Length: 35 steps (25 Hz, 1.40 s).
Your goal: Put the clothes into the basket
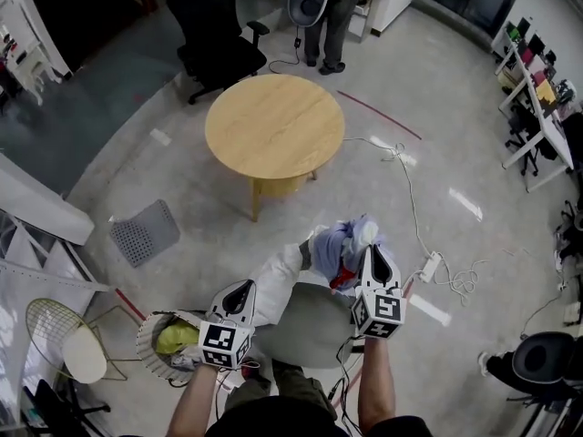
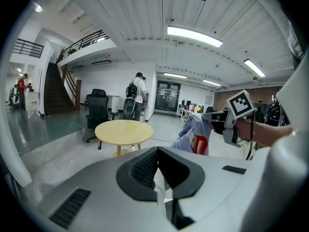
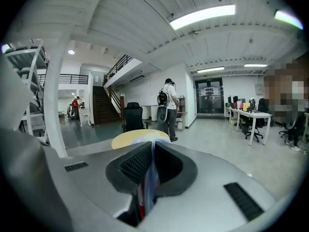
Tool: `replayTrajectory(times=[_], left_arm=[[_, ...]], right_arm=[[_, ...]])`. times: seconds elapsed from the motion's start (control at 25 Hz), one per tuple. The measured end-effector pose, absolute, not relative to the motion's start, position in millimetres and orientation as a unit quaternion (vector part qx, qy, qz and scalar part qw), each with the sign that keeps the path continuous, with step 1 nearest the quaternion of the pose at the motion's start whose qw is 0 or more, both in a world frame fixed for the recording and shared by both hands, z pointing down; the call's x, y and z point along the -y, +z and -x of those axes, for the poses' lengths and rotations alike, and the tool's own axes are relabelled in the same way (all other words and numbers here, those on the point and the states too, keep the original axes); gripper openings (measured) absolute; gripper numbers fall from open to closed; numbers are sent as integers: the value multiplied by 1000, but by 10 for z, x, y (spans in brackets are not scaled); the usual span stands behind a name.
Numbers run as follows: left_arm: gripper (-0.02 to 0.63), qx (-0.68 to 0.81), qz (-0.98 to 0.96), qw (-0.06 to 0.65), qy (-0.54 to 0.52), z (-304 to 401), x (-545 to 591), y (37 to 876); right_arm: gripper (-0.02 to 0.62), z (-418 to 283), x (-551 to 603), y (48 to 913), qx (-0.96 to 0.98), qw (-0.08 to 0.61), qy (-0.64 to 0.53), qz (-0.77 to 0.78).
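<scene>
Held aloft: right gripper point(image 1: 374, 253) jaws pinch the bunched blue-white garment point(image 1: 339, 242); left gripper point(image 1: 242, 288) jaws pinch its white sleeve point(image 1: 278, 279). The garment spans both grippers. The basket point(image 1: 144, 337) sits on the floor point(image 1: 455, 153), down-left, nearest the left gripper.

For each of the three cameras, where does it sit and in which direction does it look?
Head view: on the person's head, looking steeply down at the floor, round table, basket; shows forearms, left gripper, right gripper, clothes.
Left gripper view: on the left gripper, looking roughly level across the room; shows its fingers shut on the clothes, plus the right gripper.
Right gripper view: on the right gripper, facing likewise; shows its fingers, shut on the clothes.
Shared: all see the round table.
</scene>
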State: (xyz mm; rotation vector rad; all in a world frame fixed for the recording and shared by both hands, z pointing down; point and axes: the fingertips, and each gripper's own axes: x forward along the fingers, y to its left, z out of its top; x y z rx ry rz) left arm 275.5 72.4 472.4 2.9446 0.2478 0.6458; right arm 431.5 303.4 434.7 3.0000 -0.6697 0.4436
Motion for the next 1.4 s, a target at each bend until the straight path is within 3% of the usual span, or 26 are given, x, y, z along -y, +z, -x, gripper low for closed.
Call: replayTrajectory(times=[0.52, 1.4], left_arm=[[8, -15, -987, 41, 156, -1975, -34, 4166], [6, 179, -974, 51, 131, 58, 1242, 3972]], right_arm=[[43, -3493, -2204, 3314, 304, 3, 62, -951], [43, -1617, -136, 3081, 536, -12, 41, -843]])
